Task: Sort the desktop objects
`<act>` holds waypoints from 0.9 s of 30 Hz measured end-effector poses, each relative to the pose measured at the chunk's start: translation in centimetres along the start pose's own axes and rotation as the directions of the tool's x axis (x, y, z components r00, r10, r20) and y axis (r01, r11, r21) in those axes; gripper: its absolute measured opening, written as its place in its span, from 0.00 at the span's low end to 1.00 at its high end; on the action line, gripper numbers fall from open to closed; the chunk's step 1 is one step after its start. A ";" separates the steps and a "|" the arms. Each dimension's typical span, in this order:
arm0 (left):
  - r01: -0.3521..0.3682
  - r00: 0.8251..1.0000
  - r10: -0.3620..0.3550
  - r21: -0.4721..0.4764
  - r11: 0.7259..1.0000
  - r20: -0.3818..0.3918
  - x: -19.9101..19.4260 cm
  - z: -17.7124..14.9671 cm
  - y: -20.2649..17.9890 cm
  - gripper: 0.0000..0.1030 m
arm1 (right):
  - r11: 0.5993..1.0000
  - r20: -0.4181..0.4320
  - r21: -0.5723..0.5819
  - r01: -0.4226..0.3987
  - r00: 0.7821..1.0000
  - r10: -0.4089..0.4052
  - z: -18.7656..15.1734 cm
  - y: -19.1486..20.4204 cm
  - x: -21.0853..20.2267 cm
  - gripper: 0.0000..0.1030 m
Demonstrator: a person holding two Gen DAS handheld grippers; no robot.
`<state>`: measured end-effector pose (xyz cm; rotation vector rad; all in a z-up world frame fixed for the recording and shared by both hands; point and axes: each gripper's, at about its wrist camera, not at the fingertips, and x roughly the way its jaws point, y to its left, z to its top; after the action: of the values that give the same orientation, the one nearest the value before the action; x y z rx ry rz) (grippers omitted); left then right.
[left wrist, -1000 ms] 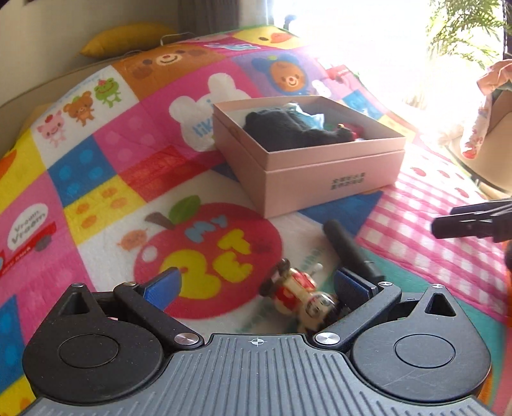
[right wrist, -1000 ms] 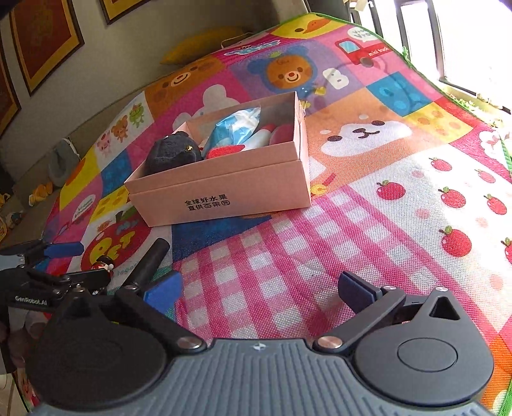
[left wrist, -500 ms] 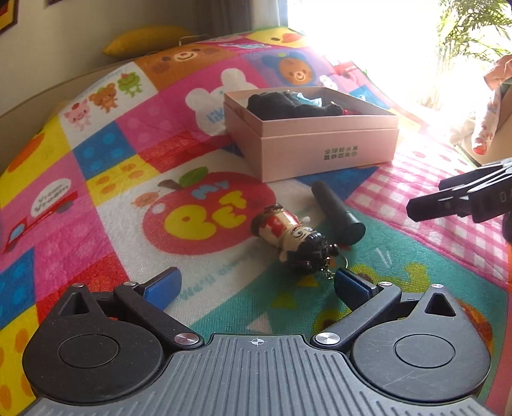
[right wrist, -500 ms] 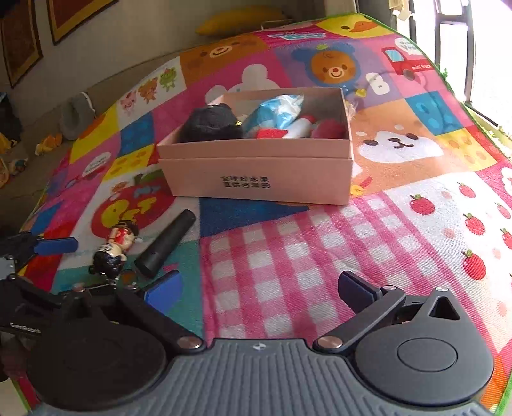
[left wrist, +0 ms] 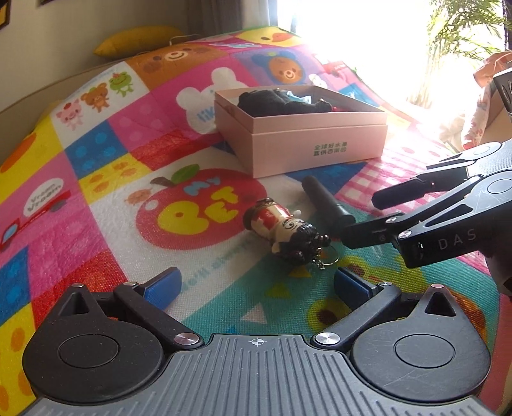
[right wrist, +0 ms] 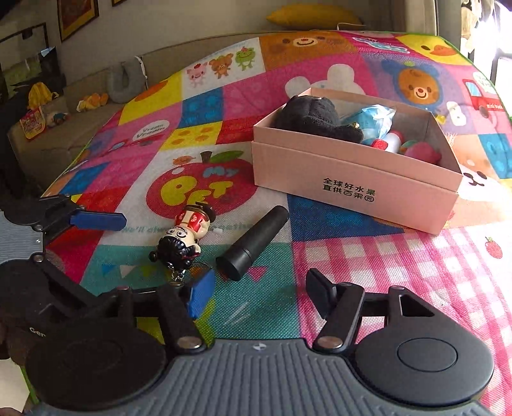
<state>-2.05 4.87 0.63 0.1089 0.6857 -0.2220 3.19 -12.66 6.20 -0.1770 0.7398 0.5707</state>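
A small doll keychain (left wrist: 281, 230) (right wrist: 188, 236) lies on its side on the play mat. A black cylinder (left wrist: 326, 201) (right wrist: 256, 241) lies right beside it. Behind them stands an open pink box (left wrist: 316, 140) (right wrist: 352, 179) holding a black plush (right wrist: 313, 116), a blue packet and other small items. My left gripper (left wrist: 256, 281) is open just short of the doll, nothing between its blue pads. My right gripper (right wrist: 259, 291) (left wrist: 360, 219) reaches in from the right. Its jaws are closing, and the cylinder's near end lies just ahead of them, untouched.
A colourful cartoon play mat (left wrist: 105, 198) covers the whole surface. A yellow cushion (right wrist: 313, 14) lies at its far edge. A sofa with a grey neck pillow (right wrist: 123, 80) and toys stands to the left. A bright window and a plant (left wrist: 460, 35) are at the far right.
My right gripper has swung left and rolled, coming up to the cylinder, and its jaws have narrowed. The left gripper first drew back from the doll, then held still.
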 end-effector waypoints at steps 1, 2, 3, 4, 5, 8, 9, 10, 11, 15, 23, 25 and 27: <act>0.007 1.000 -0.007 -0.002 1.000 0.000 0.1 0.1 -0.1 1.00 | 0.999 0.013 -0.010 0.054 0.998 -0.054 0.0 -0.2 -0.1 0.62; 0.015 1.000 -0.015 -0.004 1.000 0.000 0.1 0.2 -0.3 1.00 | 0.991 0.032 -0.014 0.136 0.990 -0.135 0.1 -0.7 -0.2 0.62; 0.024 1.000 -0.024 -0.007 1.000 0.001 0.2 0.2 -0.4 1.00 | 0.974 0.050 -0.014 0.226 0.973 -0.226 0.2 -1.2 -0.3 0.62; 0.033 0.999 -0.033 -0.011 0.999 0.001 0.3 0.3 -0.5 1.00 | 0.953 0.061 -0.013 0.302 0.952 -0.301 0.2 -1.7 -0.3 0.62; 0.043 0.999 -0.043 -0.014 0.999 0.002 0.4 0.4 -0.7 1.00 | 0.929 0.069 -0.004 0.370 0.927 -0.369 0.1 -2.5 -0.5 0.62; 0.080 0.997 -0.080 -0.029 0.996 0.004 0.9 0.9 -1.2 1.00 | 0.920 0.047 0.073 0.385 0.920 -0.388 -0.1 -5.1 -1.4 0.63; 0.100 0.995 -0.100 -0.037 0.994 0.005 1.2 1.1 -1.4 1.00 | 0.921 0.039 0.099 0.376 0.924 -0.381 -0.3 -5.8 -1.6 0.65; 0.114 0.993 -0.114 -0.041 0.993 0.007 1.3 1.3 -1.7 1.00 | 0.920 0.033 0.121 0.374 0.924 -0.380 -0.6 -6.5 -1.9 0.68; 0.135 0.991 -0.135 -0.039 0.990 0.010 1.6 1.6 -2.2 1.00 | 0.917 0.030 0.136 0.375 0.924 -0.382 -0.9 -6.9 -2.2 0.71; 0.191 0.981 -0.192 0.014 0.981 0.021 2.8 2.6 -4.4 1.00 | 0.910 0.019 0.179 0.373 0.924 -0.382 -2.2 -8.2 -2.8 0.79; 0.101 0.994 -0.105 0.132 0.986 0.019 4.2 3.9 -6.9 1.00 | 0.913 0.009 0.230 0.337 0.938 -0.348 -3.1 -8.7 -2.8 0.81; 0.035 0.999 -0.036 0.122 0.992 0.002 4.4 3.9 -6.1 1.00 | 0.930 0.027 0.203 0.306 0.948 -0.318 -2.7 -8.0 -2.9 0.81; -0.024 1.000 0.025 0.077 0.997 -0.014 4.5 3.8 -4.4 1.00 | 0.948 0.048 0.175 0.267 0.959 -0.279 -2.1 -7.1 -2.9 0.79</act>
<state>2.62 -0.85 0.56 0.1924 0.6903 -0.2246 4.10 -20.58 6.33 -0.1008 0.6757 0.2476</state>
